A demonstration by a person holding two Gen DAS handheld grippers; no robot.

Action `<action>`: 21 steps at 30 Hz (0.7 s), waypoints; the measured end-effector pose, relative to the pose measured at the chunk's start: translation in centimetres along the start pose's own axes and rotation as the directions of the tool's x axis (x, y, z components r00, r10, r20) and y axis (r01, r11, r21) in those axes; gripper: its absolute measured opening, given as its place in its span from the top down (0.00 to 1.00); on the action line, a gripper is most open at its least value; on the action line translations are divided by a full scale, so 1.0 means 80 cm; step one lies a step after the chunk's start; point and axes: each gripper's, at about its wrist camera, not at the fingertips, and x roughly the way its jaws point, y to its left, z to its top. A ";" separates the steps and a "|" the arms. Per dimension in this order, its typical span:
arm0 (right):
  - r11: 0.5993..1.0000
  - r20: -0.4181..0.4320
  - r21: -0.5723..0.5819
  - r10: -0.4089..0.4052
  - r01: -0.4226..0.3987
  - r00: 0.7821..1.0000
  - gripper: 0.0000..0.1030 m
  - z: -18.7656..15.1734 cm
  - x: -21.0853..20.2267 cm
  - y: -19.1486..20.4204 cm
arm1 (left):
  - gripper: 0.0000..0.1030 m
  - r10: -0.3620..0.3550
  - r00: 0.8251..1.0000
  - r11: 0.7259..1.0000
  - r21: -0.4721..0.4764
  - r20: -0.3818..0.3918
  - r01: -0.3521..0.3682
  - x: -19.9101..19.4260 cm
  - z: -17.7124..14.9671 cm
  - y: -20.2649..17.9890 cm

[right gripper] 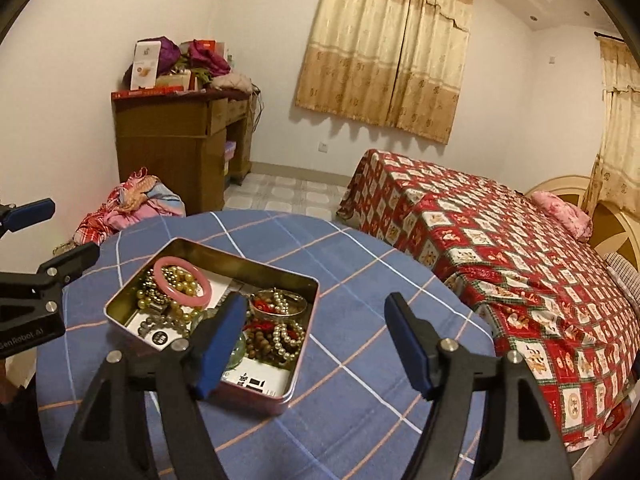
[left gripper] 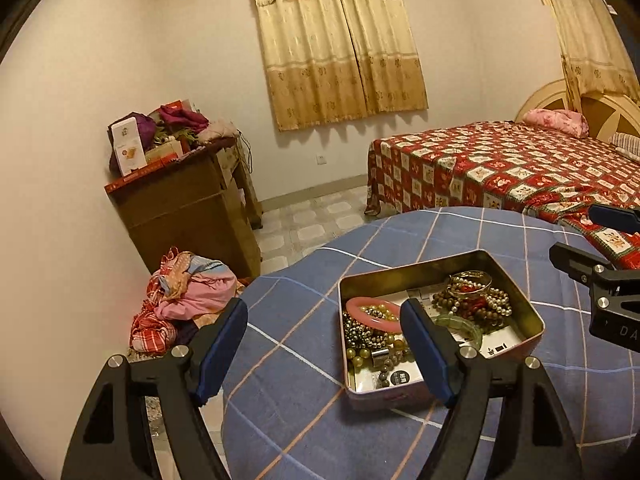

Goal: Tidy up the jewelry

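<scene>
Open tin (left gripper: 440, 394) sits on the blue plaid table (left gripper: 304, 412), near the front edge, holds all the jewelry: pink bangle (right gripper: 183, 282) lying on gold/pearl bead strands (left gripper: 362, 338) at one end, green bangle (left gripper: 464, 324) mid, brown wood beads (left gripper: 452, 300) + pearl bracelets (right gripper: 290, 340) + gold bangle (left gripper: 472, 282) w/ red bits at the other. Card liner under it all

Handling, my read: bangles stiff, smooth, prob slippery, maybe brittle, so pinch across the rim, light squeeze. Bead strands limp, tangled, will drag neighbours out w/ them; grab a bunch mid-strand and lift slow. Tin thin and light, likely slides on the cloth if nudged

Left gripper (left gripper: 324, 354): fingers wide open, nothing held, hovering over the tin's near-left corner. Right gripper (right gripper: 316, 346): fingers open too, empty, above the tin's right side

Further out: bed (right gripper: 500, 248) w/ red patterned cover, wood cabinet (left gripper: 188, 216) piled w/ stuff, clothes heap (left gripper: 188, 292) on the floor
</scene>
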 end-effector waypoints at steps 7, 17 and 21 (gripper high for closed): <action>1.000 0.021 0.009 0.003 -0.003 1.000 0.27 -0.001 -0.014 -0.005 | 0.23 0.006 1.000 1.000 -0.005 0.003 -0.006 -0.009 0.000 0.003; 1.000 0.026 0.011 0.002 -0.003 1.000 0.25 -0.001 -0.016 -0.008 | 0.23 0.007 1.000 1.000 0.001 -0.003 -0.007 -0.012 0.001 0.008; 1.000 0.024 0.011 0.005 -0.006 1.000 0.25 0.000 -0.016 -0.009 | 0.23 0.006 1.000 1.000 0.006 -0.008 -0.006 -0.009 0.002 0.005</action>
